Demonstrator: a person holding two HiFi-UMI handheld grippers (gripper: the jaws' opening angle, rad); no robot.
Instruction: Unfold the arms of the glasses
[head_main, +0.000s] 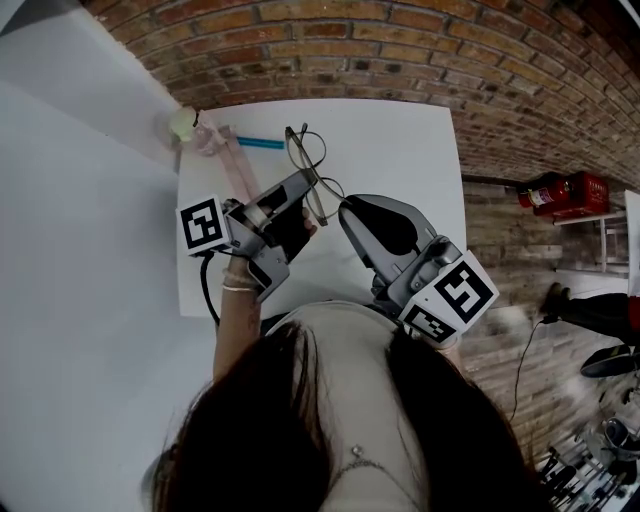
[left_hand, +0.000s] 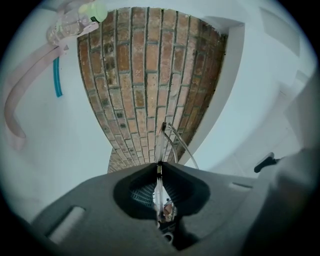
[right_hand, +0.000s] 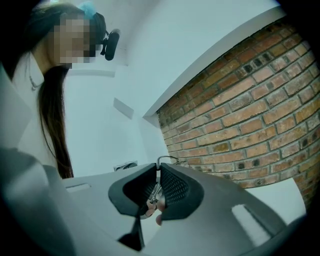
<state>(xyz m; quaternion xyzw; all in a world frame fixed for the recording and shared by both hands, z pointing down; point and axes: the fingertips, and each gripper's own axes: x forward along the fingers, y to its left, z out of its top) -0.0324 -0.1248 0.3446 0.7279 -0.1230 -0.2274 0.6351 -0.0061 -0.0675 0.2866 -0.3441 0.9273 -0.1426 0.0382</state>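
Glasses (head_main: 312, 168): thin wire frame, held between the two grippers, above the white table (head_main: 400, 150).

Left gripper (head_main: 306, 187): jaws pressed together on a thin edge of the glasses. In the left gripper view the clamped part runs straight down the slot between the jaws of the left gripper (left_hand: 159, 166). The rest of the glasses (left_hand: 170, 137) sticks out past the tips, forward and slightly to the right.

Right gripper (head_main: 345, 206): jaws also pinched on the glasses. In the right gripper view a metal part sits deep between the pads of the right gripper (right_hand: 158, 171). A small wire loop of the glasses (right_hand: 167, 160) shows just beyond the tips.

Head view: the two sets of tips lie near each other. The lenses extend away from both, toward the far side of the table.

Further out, beyond the left gripper and to its left: a pink strap (head_main: 235, 165), a teal stick (head_main: 260, 143) and a pale green ball (head_main: 183, 122) near the table's far left corner. A brick wall (head_main: 450, 40) stands behind the table.
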